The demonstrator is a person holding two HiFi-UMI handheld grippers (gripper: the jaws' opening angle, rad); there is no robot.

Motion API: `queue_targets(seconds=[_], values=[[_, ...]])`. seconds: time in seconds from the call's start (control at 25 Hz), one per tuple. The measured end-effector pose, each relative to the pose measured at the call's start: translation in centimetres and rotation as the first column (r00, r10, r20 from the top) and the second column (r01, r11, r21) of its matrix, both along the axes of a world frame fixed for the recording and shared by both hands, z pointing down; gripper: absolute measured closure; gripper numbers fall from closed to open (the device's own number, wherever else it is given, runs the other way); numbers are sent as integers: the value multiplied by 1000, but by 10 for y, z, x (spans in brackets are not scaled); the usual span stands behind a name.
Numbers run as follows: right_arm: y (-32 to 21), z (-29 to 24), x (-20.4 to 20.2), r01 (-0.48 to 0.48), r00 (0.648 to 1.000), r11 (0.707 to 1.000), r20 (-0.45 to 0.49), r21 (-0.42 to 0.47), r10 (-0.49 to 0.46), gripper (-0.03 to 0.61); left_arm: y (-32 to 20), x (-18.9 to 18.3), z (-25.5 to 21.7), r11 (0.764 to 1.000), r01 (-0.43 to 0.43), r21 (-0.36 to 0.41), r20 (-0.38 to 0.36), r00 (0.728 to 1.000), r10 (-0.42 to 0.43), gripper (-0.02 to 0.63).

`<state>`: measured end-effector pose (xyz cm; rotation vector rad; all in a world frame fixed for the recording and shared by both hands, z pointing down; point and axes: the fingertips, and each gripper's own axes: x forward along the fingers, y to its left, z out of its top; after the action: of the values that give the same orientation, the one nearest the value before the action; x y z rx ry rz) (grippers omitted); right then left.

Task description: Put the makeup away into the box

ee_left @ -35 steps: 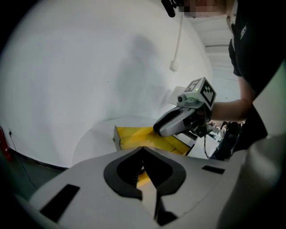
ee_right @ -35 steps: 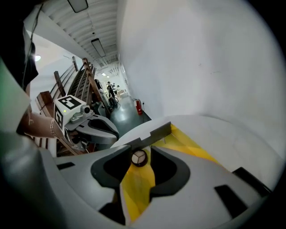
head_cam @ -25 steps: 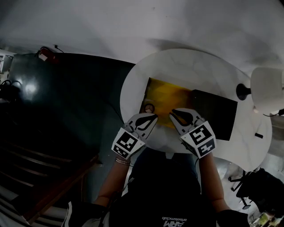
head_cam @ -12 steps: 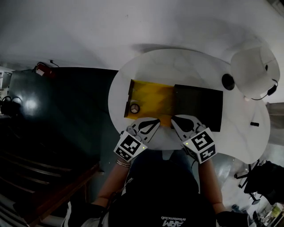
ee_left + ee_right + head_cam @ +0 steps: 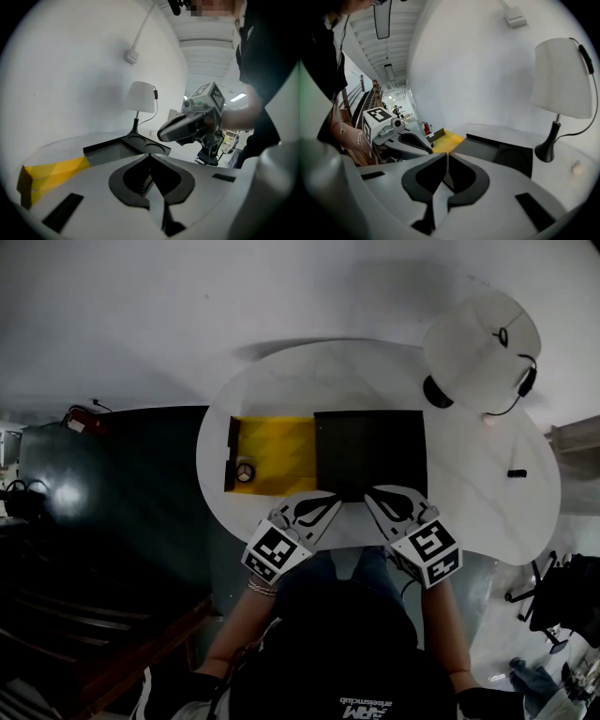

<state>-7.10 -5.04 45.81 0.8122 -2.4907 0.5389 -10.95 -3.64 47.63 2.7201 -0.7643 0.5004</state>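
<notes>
- Far left on my white table (image 5: 487,512) sits the yellow box (image 5: 277,454), open on top, with a dark wall along its left end.
- The only makeup I can spot is a small round item (image 5: 245,472), already inside the box and tucked into the near-left corner. It's too small in the head view for me to say what kind it is.
- Butted up against the box's right side is a flat black tray (image 5: 370,454). The gripper views show round hollows in it. I can't tell if it's joined to the box or just touching it.
- My left gripper (image 5: 333,501) is over the near edge of the table, tips pointing at the tray's near-left corner. Its jaws are pressed together with nothing in them.
- My right gripper (image 5: 370,495) is just beside it, tips at the tray's near edge. The jaws have just been closing and now meet on nothing at all. I can't say whether either gripper actually touches the tray.
- Further right, at the back of the table, there's a lamp (image 5: 480,343) with a white shade and a dark base, well apart from the box.
- Out at the right side of the table lies a little black thing (image 5: 517,472), too small to identify.
</notes>
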Motion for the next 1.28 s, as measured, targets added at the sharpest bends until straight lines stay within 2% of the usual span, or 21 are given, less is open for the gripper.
queue_targets(seconds=[0.44,0.84,1.28], values=[[20,-6,110,-98,995,995,21,13,98,548,18,104,-2,996,-83,-18,9,997,83,597],[33,-4,200,-164,986,986,8,21,164,548,22,191,-2,991,-135,-1,2,991,135,597],[54,-11,265,-262,964,963,-21,62,263,548,35,253,-20,968,-246,41,-35,968,247,597]])
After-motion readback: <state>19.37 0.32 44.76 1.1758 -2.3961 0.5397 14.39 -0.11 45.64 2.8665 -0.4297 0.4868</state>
